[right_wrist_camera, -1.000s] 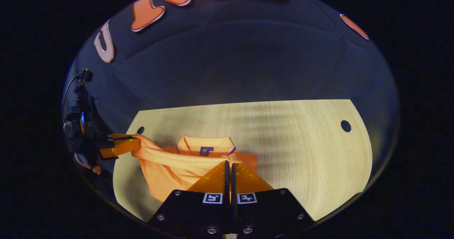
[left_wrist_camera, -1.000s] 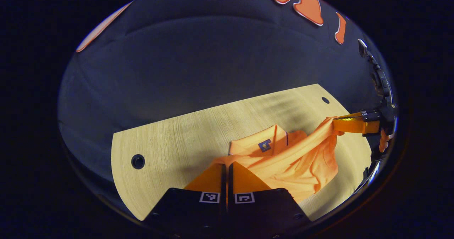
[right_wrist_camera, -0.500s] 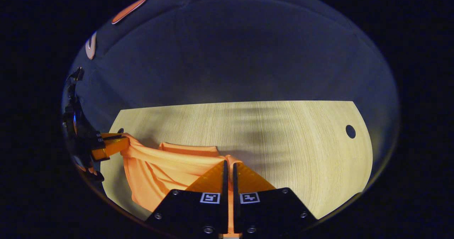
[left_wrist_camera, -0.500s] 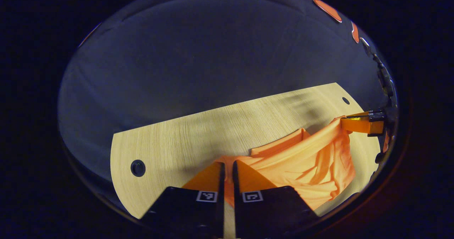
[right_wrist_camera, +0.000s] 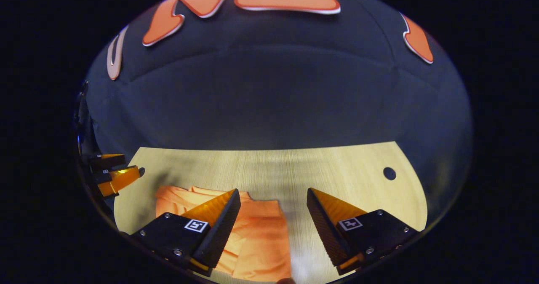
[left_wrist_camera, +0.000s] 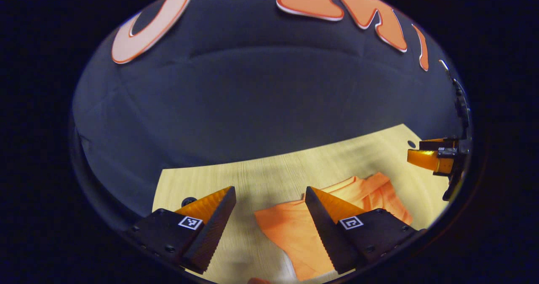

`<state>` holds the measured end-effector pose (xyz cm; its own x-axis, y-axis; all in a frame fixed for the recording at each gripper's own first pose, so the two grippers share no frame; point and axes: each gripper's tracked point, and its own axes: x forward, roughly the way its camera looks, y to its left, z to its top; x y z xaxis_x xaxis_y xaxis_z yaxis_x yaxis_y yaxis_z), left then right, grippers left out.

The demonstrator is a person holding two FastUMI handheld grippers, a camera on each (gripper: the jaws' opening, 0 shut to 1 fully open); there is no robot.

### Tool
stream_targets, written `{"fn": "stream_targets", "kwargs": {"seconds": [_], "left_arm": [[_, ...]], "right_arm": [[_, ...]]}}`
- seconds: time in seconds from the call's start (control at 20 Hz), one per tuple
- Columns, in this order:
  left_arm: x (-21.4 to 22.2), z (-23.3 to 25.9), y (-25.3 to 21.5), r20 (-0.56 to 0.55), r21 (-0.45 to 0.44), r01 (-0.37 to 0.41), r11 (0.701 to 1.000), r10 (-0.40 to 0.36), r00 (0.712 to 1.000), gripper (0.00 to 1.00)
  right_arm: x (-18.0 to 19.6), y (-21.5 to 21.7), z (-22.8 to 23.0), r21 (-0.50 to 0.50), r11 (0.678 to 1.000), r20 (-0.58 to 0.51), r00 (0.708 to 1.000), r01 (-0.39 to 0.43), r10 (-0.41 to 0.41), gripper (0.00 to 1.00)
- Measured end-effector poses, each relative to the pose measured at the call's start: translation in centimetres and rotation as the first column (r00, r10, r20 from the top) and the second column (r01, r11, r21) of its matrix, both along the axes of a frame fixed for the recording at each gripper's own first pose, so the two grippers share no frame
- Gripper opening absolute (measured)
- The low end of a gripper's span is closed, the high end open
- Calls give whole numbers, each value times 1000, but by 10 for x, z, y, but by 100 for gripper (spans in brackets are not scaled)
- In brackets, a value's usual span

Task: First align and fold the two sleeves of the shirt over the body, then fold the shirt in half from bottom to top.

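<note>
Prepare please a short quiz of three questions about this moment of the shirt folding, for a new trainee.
1. True or false: the left gripper is shut on the shirt.
2. On what does the shirt lie?
3. The right gripper is: A open, B shut on cloth, C shut on nothing.

Key:
1. False; its fingers stand wide apart above the cloth.
2. On the wooden table, folded.
3. A.

Orange shirt (left_wrist_camera: 294, 229) folded, flat on wooden table (left_wrist_camera: 252, 178), slightly rumpled, near front edge.
</note>
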<state>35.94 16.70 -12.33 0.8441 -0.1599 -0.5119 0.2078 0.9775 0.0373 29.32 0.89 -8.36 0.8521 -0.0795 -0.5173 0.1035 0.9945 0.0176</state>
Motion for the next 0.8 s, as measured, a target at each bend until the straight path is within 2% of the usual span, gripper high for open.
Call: {"fn": "stream_targets", "kwargs": {"seconds": [0.2,0.45,0.6,0.8], "left_arm": [[-46,51,-1,116,4,-29,1000,28,993,100],[-118,109,-11,242,-29,-53,998,58,969,100],[-156,141,-16,322,-44,-51,998,62,945,100],[-203,167,-47,435,-90,10,996,31,900,100]], "right_arm": [[-39,7,51,-59,998,118,992,-37,44,98],[-95,12,102,-113,992,253,963,-65,91,98],[-131,16,127,-136,988,313,943,-77,117,98],[-171,10,154,-105,992,395,913,-63,100,98]]}}
